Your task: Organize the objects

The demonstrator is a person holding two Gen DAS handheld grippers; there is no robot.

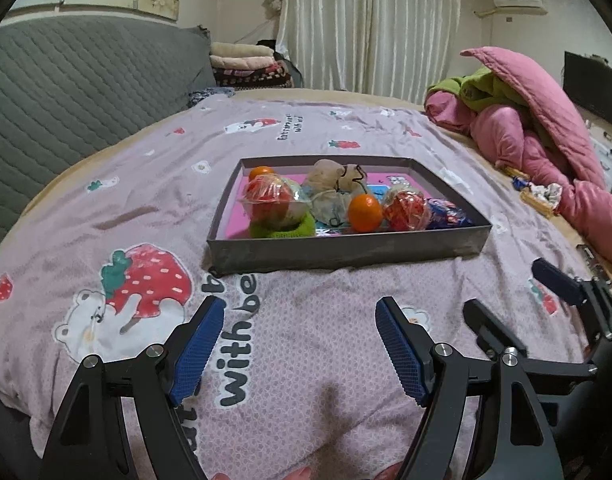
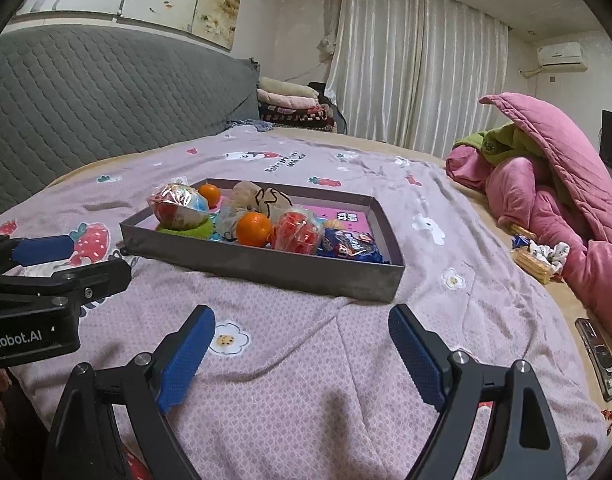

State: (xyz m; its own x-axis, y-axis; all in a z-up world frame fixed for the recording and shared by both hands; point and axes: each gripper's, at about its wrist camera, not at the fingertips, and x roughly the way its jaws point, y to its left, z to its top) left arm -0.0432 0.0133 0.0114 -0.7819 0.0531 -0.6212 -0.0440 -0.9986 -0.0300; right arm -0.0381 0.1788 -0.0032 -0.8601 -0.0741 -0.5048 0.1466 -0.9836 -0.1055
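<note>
My left gripper [image 1: 300, 344] and right gripper [image 2: 302, 350] hang wide open and empty over the bed. The shallow grey cardboard tray [image 2: 266, 268] lies ahead; its round orange tangerine [image 2: 254, 229] looks light, firm and smooth, so I'd pinch across its middle.

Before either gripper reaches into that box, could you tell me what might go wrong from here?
1. The oranges are round and sit loose among crinkly wrapped items; a nudge could roll them.
2. The box rests on a soft quilt, so pressing its wall could tip it.
3. Both the left gripper and right gripper are open and close together; they could collide.
</note>
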